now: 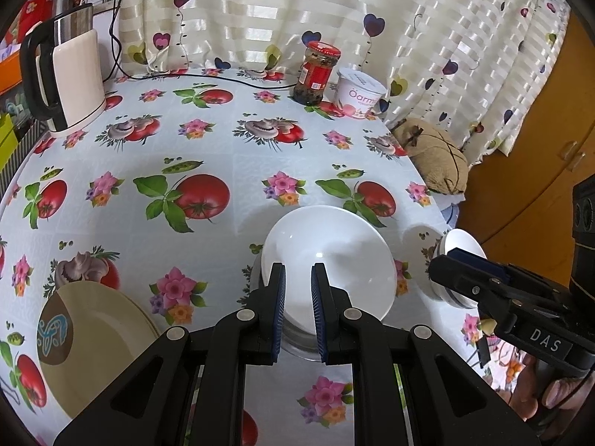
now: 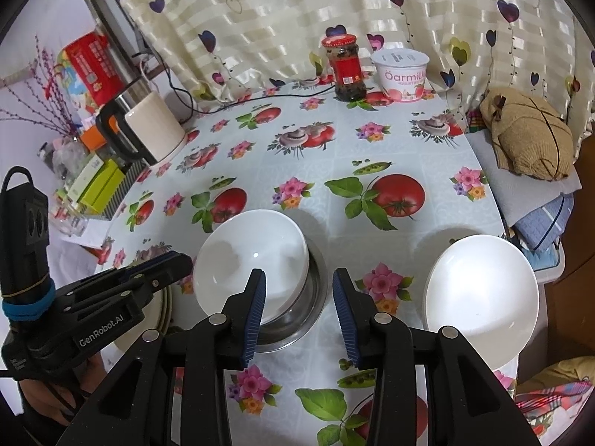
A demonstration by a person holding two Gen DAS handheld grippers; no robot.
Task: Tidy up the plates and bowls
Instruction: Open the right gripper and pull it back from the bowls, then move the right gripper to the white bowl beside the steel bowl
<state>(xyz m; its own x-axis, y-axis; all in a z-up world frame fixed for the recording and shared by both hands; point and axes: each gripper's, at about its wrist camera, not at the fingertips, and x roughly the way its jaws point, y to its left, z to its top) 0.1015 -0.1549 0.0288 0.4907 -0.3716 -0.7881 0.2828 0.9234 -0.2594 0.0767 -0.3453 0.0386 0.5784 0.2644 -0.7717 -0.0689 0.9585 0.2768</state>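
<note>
A white bowl (image 1: 327, 264) (image 2: 251, 264) sits tilted inside a steel bowl (image 1: 293, 338) (image 2: 310, 308) on the flowered tablecloth. My left gripper (image 1: 298, 312) is open, its fingertips at the white bowl's near rim, holding nothing; it also shows in the right wrist view (image 2: 163, 264). A second white bowl (image 2: 479, 301) (image 1: 463, 249) stands at the table's right edge. My right gripper (image 2: 299, 316) is open and empty above the cloth between the two bowls; in the left wrist view (image 1: 453, 267) it hangs over the second bowl. A cream plate (image 1: 93, 342) (image 2: 160, 316) lies at the left.
A kettle (image 1: 70, 74) (image 2: 145, 130) stands at the back left with its cord. A red-lidded jar (image 1: 316, 74) (image 2: 344, 68) and a yoghurt tub (image 1: 359, 93) (image 2: 401, 74) stand at the back by the curtain. A brown cloth bundle (image 2: 528, 137) lies off the right edge.
</note>
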